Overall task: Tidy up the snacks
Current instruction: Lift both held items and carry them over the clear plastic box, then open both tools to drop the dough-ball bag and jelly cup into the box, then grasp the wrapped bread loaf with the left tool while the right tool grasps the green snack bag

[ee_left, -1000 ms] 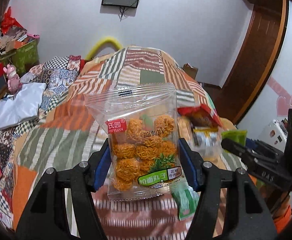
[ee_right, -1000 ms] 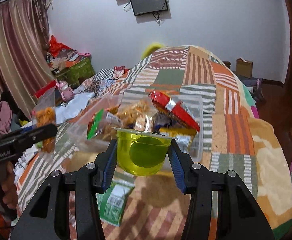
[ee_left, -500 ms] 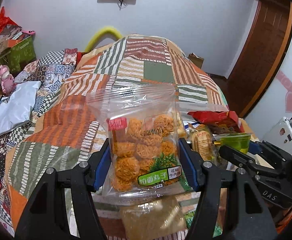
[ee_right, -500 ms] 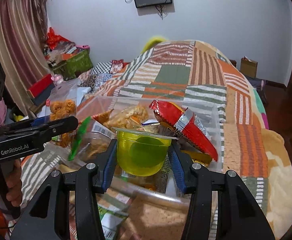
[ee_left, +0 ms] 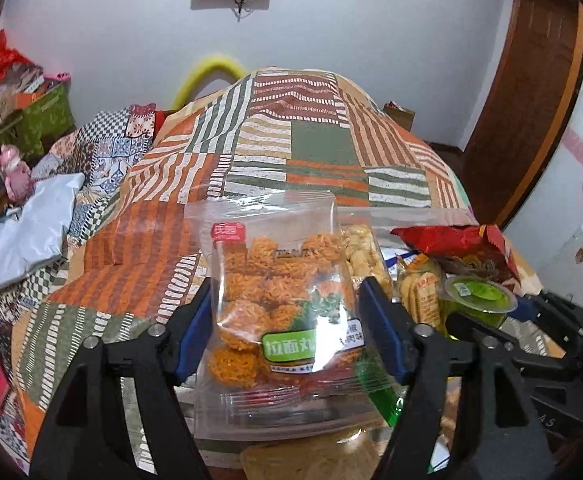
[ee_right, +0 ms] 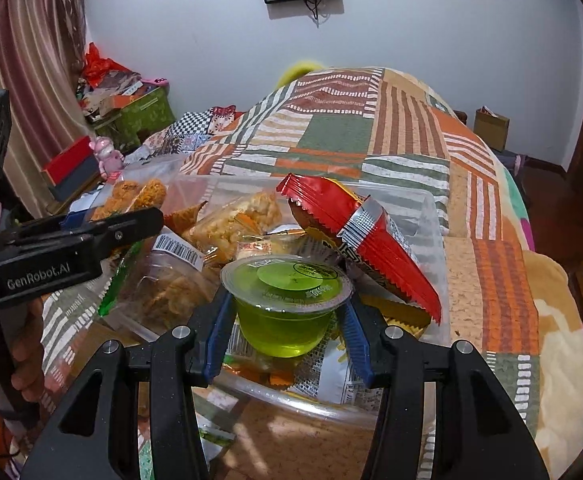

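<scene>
Spread across a patchwork bed point(ee_right: 411, 120), with a clear plastic bin point(ee_right: 431, 216) sitting on it, heaped with packets; rigid walls, likely light to shift. Leaning inside at the right, a red foil packet point(ee_right: 367, 232): crinkly, slippery, probably best taken by a sealed edge. Held over the near left of the bin, a clear bag of orange noodle balls point(ee_left: 283, 280), pinched by the left claw point(ee_left: 287, 316) across its lower half; light, soft film, brittle contents, so gentle pressure only. Smallest, a green jelly cup point(ee_right: 287, 300), gripped at its sides under the rim by the right claw point(ee_right: 287, 336), above the near snacks; smooth tapered wall, thin lid, prone to slipping if squeezed low.
</scene>
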The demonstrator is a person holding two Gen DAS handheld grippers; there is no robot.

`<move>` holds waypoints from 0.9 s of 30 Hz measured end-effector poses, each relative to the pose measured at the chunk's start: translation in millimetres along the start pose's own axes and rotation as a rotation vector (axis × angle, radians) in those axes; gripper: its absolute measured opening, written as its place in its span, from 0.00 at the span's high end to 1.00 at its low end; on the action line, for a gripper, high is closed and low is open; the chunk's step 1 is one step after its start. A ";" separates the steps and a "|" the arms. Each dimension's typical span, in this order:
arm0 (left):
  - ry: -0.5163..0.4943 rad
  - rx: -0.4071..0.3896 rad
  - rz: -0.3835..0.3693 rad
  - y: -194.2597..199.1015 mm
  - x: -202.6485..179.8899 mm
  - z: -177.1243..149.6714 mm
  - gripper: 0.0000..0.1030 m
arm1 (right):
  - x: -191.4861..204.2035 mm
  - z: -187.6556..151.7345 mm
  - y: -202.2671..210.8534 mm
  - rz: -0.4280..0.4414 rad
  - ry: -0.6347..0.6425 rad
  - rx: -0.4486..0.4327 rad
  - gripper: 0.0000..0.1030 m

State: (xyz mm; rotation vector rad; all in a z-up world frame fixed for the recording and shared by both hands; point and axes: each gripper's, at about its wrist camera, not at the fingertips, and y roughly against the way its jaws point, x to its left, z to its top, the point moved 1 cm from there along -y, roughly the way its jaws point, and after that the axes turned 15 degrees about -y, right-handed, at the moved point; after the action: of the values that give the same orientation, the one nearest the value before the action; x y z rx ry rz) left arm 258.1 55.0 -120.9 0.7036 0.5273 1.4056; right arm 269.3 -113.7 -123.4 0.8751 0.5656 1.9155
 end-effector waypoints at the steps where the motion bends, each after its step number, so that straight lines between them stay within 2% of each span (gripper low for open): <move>1: -0.005 0.000 0.000 0.3 -1.4 -0.1 0.24 | 0.6 -0.3 0.8 0.002 0.000 0.000 0.54; 3: -0.014 0.003 0.004 2.7 -4.1 -0.9 0.19 | 0.7 -1.3 3.3 -0.006 0.002 -0.002 0.47; 6: -0.015 -0.005 0.005 8.8 -5.4 -2.5 0.17 | 1.3 -2.6 9.7 -0.019 0.006 -0.030 0.35; 8: -0.012 -0.009 0.004 12.8 -5.0 -3.0 0.17 | 2.1 -2.1 16.1 -0.017 0.007 -0.048 0.32; 15: -0.006 -0.039 0.005 36.5 -4.0 -5.8 0.15 | 0.8 -1.2 34.7 -0.002 -0.012 -0.074 0.31; 20: -0.029 -0.079 0.013 63.6 -9.0 -11.4 0.09 | 1.7 -7.6 47.7 0.012 -0.015 -0.077 0.31; 27: -0.044 -0.070 -0.003 84.1 -15.5 -32.4 0.06 | 12.0 -28.5 57.7 0.016 0.018 -0.052 0.31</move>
State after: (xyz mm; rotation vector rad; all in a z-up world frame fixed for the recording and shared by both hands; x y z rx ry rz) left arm 174.7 45.8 -84.3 0.6762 0.4423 1.3964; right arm 211.5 -130.8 -97.9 0.8327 0.5189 1.9462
